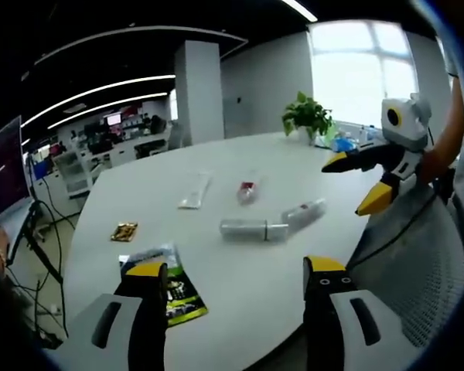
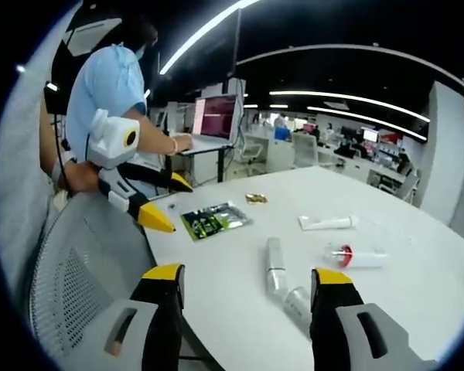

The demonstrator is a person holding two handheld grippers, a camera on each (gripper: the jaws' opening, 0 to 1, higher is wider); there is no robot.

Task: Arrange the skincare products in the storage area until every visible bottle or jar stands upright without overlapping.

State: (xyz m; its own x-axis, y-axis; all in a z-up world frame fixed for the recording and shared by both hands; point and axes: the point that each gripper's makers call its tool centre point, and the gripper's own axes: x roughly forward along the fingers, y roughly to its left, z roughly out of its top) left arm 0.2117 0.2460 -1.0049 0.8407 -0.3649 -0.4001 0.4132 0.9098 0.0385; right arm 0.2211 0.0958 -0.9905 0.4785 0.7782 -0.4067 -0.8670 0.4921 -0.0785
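Toward the middle of the white surface (image 1: 240, 278) lie four skincare products, all on their sides: two silvery bottles (image 1: 243, 229) end to end in a bent line, a clear bottle with a red cap (image 1: 247, 190) beyond them, and a flat white tube (image 1: 195, 190) further toward the far edge. Near the edge closest to the left gripper (image 1: 236, 282) lie one green packet (image 1: 170, 287) and one small gold packet (image 1: 124, 230), and one potted plant (image 1: 308, 117) stands at the far edge. Both grippers hover off the near edge over a grey mesh chair (image 2: 85, 263), jaws spread and holding nothing, the right gripper (image 2: 247, 286) pointing at the bottles.
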